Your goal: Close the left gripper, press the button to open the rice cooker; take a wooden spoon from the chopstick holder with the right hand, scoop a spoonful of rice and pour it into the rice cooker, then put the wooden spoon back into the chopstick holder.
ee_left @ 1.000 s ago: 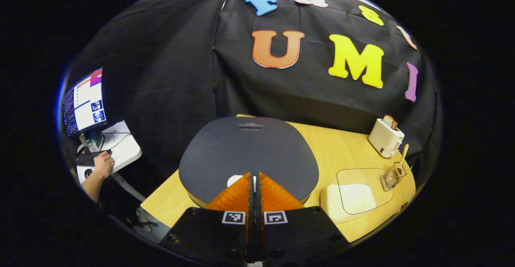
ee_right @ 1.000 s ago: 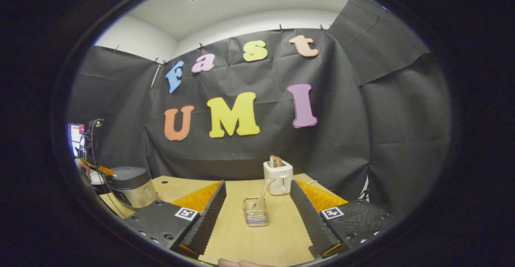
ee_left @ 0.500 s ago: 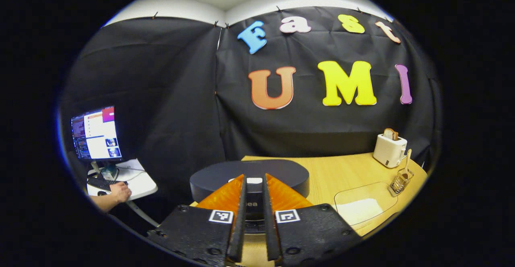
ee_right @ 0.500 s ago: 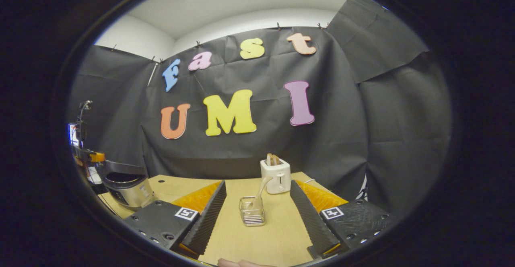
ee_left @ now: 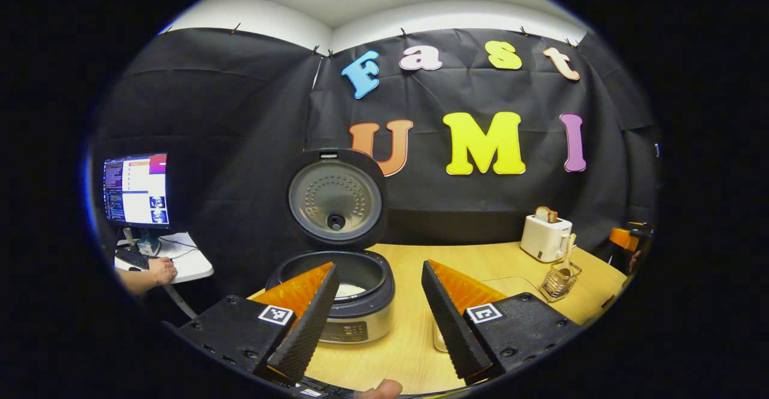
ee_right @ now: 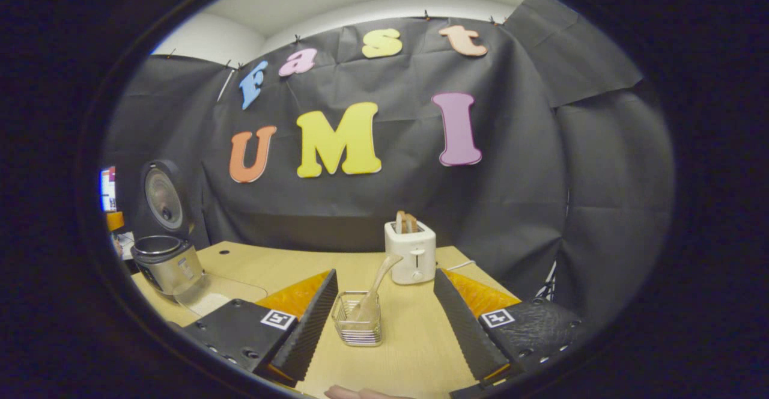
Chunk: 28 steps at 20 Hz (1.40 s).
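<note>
Rice cooker [ee_left: 345, 291] — round, ribbed metal lid [ee_left: 335, 197] upright.

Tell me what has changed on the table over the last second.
The rice cooker lid has sprung up and now stands open. The left gripper drew back and its jaws opened. The wooden spoon stays in the chopstick holder; the right gripper remains open, slightly nearer.

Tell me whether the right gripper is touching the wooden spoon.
Apart. In the right gripper view the right gripper is open, its fingers either side of the holder; bare table separates them from the wooden spoon.
</note>
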{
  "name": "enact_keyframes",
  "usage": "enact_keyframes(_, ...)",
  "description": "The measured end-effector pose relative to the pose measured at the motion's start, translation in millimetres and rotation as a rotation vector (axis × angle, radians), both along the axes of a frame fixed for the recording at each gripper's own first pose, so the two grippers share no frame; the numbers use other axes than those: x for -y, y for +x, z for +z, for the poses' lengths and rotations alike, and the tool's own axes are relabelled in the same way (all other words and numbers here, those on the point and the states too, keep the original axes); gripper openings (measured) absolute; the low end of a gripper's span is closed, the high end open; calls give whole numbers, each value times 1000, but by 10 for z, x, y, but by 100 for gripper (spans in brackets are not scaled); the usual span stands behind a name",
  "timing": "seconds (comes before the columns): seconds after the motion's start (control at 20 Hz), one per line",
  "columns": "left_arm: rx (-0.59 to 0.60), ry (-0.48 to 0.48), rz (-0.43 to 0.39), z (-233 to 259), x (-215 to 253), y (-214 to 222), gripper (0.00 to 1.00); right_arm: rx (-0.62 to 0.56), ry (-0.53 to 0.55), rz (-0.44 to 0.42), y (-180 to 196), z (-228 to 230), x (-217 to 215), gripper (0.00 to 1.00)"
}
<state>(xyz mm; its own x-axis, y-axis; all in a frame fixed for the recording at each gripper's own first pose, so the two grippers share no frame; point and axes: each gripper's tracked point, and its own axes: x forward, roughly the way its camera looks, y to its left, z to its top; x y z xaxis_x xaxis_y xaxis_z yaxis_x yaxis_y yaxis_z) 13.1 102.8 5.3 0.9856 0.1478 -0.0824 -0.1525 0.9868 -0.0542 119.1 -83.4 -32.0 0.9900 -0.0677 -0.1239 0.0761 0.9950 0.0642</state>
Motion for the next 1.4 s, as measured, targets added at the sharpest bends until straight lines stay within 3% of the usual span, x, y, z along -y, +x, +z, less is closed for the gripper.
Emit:
enact_keyframes(0.1,17,-6,-26,13,137,-60,90,-45,35,31,311,-112,-39,92)
enact_keyframes(0.15,37,-8,-38,41,186,-92,92,-62,41,34,481,-164,-34,96)
enact_keyframes(0.25,43,1,-53,87,246,-147,100,-116,52,36,812,-323,-42,96)
enact_keyframes(0.4,102,29,-37,241,175,-217,100,-226,100,29,1271,-584,-69,92)
enact_keyframes(0.45,99,26,-35,225,152,-228,99,-250,118,27,1425,-638,-69,96)
enact_keyframes(0.55,91,16,-40,201,115,-233,99,-323,136,-3,1685,-802,10,91)
enact_keyframes(0.6,79,7,-44,167,81,-225,99,-355,151,-12,1802,-858,22,95)
enact_keyframes(0.65,68,4,-52,137,52,-216,99,-389,176,-4,1899,-916,8,93)
enact_keyframes(0.7,63,2,-49,125,-7,-207,100,-415,209,-3,1988,-949,9,78)
enact_keyframes(0.75,57,2,-43,107,-72,-198,100,-431,235,0,2031,-952,-7,74)
enact_keyframes(0.8,53,4,-39,83,-124,-189,100,-439,246,5,2080,-965,-25,63)
enact_keyframes(0.85,47,3,-29,55,-184,-190,100,-447,240,7,2112,-965,-28,69)
enact_keyframes(0.9,43,5,-23,37,-234,-184,100,-453,217,-16,2137,-974,14,60)
enact_keyframes(0.95,35,10,-22,15,-268,-180,100,-463,199,-39,2152,-991,60,58)
enact_keyframes(1.0,26,12,-16,-6,-303,-182,100,-469,195,-55,2138,-1016,60,43)
enact_keyframes(1.1,12,12,-11,-42,-349,-181,100,-473,179,-68,2123,-993,49,28)
enact_keyframes(1.4,-13,27,-28,-65,-310,-222,100,-422,114,-53,1729,-634,-200,23)
